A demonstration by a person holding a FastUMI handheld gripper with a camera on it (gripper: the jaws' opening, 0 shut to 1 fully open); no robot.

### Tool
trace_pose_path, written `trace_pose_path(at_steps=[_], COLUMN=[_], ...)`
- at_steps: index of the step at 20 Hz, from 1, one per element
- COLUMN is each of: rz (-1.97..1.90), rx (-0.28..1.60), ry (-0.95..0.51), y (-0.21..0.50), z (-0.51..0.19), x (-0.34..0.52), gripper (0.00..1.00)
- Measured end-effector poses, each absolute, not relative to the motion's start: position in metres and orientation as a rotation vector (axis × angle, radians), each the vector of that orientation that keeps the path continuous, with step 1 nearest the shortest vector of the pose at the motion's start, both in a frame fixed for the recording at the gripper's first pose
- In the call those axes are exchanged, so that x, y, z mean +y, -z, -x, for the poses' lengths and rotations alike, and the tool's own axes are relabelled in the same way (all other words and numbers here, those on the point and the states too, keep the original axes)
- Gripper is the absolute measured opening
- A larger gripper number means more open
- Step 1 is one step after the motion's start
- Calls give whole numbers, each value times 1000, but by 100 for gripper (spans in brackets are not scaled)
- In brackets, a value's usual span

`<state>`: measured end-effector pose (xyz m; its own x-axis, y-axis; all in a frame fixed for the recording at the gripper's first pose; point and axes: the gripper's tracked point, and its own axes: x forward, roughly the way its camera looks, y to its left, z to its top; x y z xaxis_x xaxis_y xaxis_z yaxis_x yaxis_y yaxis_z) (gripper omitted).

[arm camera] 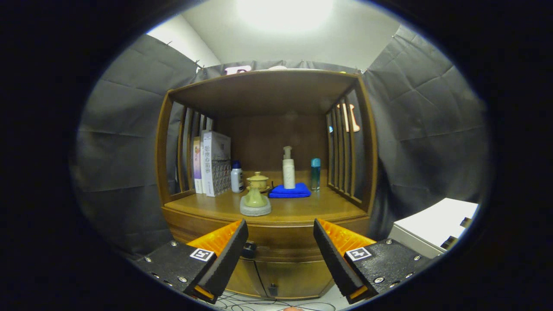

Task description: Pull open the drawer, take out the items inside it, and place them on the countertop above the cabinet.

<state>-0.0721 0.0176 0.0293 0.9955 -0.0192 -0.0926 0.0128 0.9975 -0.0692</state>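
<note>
A wooden cabinet (268,129) stands ahead with an open shelf bay over a countertop (302,209). Below the countertop runs the drawer front (281,239), closed, with a small dark knob (249,249) just inside my left finger. My gripper (281,237) is open, held a short way in front of the drawer, nothing between its fingers. On the countertop sit a small ceramic piece on a grey round base (255,204), a lidded yellowish pot (258,180), a blue folded cloth (290,191) with a white pump bottle (288,172) on it, and a teal bottle (316,173).
Books (214,164) and a white bottle with a blue cap (236,177) stand at the countertop's left rear. Slatted wooden sides close the bay. A white box (432,226) lies to the right of the cabinet. Cables (259,302) trail on the floor below the lower doors.
</note>
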Motion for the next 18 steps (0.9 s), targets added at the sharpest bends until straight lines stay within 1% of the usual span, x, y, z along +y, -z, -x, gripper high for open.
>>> trace_pose_path(at_steps=[6,18], rz=[60,44], rx=[111,89], ry=[15,10], y=[-22,-28], z=[95,93], x=[8,9], gripper=[95,95])
